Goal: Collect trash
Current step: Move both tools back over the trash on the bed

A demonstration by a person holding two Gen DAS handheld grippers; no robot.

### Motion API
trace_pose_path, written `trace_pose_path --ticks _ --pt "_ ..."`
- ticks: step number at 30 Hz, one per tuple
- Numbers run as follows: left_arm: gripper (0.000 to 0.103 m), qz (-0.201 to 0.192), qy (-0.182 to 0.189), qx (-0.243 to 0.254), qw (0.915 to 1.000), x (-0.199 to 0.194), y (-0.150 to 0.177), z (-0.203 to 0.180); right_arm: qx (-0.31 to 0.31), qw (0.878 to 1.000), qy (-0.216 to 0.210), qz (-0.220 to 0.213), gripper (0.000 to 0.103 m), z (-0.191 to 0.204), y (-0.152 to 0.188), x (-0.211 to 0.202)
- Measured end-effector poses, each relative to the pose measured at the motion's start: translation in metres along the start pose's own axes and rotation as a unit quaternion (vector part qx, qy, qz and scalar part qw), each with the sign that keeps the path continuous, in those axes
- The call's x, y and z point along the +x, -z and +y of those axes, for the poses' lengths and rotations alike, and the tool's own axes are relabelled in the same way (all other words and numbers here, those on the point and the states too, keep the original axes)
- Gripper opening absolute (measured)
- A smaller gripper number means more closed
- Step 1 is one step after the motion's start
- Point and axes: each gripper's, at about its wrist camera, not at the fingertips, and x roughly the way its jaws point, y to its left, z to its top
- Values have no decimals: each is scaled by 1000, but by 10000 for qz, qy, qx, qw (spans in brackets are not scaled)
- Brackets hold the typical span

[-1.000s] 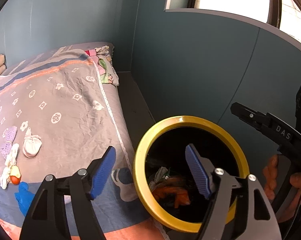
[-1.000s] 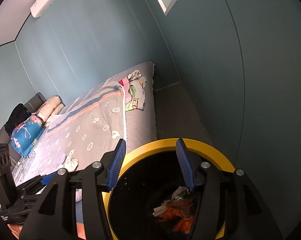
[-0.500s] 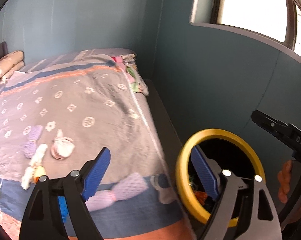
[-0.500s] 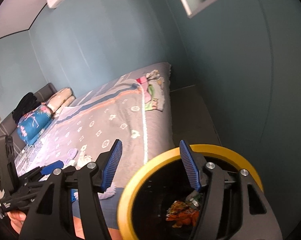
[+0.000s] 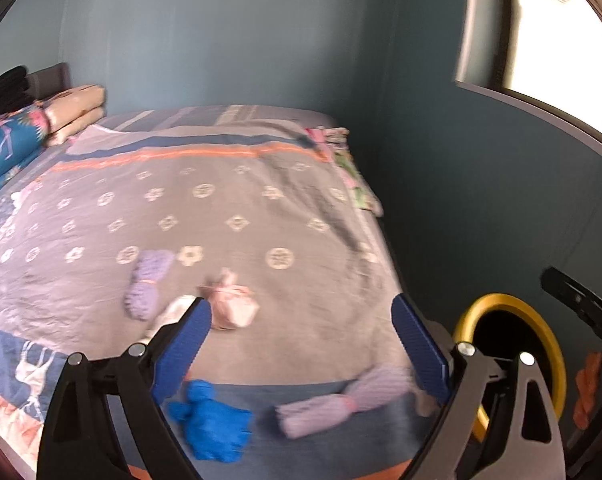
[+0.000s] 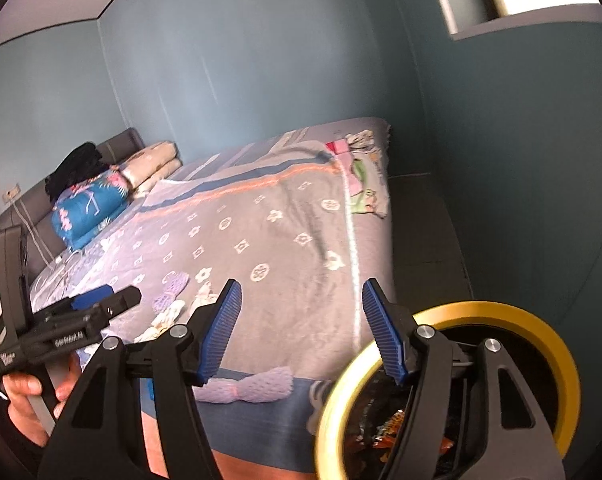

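Over the bed (image 5: 261,208), both the left hand-held gripper (image 5: 301,344) and right hand-held gripper (image 6: 301,328) are held apart, nothing clamped; the yellow-rimmed bin (image 6: 557,344) is seen at four o'clock.

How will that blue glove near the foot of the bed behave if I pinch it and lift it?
The blue glove lies crumpled on the blanket, so it probably hangs limp rather than keeping its shape. It looks thin, likely very light. The open left gripper may also catch blanket underneath.

The left gripper (image 5: 301,344) has its blue fingers spread wide, holding nothing. The right gripper (image 6: 301,332) is spread wide too, at 3 o'clock of it.
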Motion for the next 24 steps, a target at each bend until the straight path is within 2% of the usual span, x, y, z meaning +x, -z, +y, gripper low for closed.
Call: trace_pose_path --ticks 7,13,19,24 --pt "91 40 -389 -317 9987 8 -6 61 -283 9988 -241 323 64 41 5 32" --pt "91 180 -698 -473 9963 27 -8 105 -751 9925 -666 696 64 80 23 64" --pt "91 409 -929 -647 9927 58 -6 141 -1129 9837 -960 1021 65 113 47 90" --pt "91 646 -1078 -855 9884 90 0 168 -1305 9776 -1073 1254 65 124 63 111"
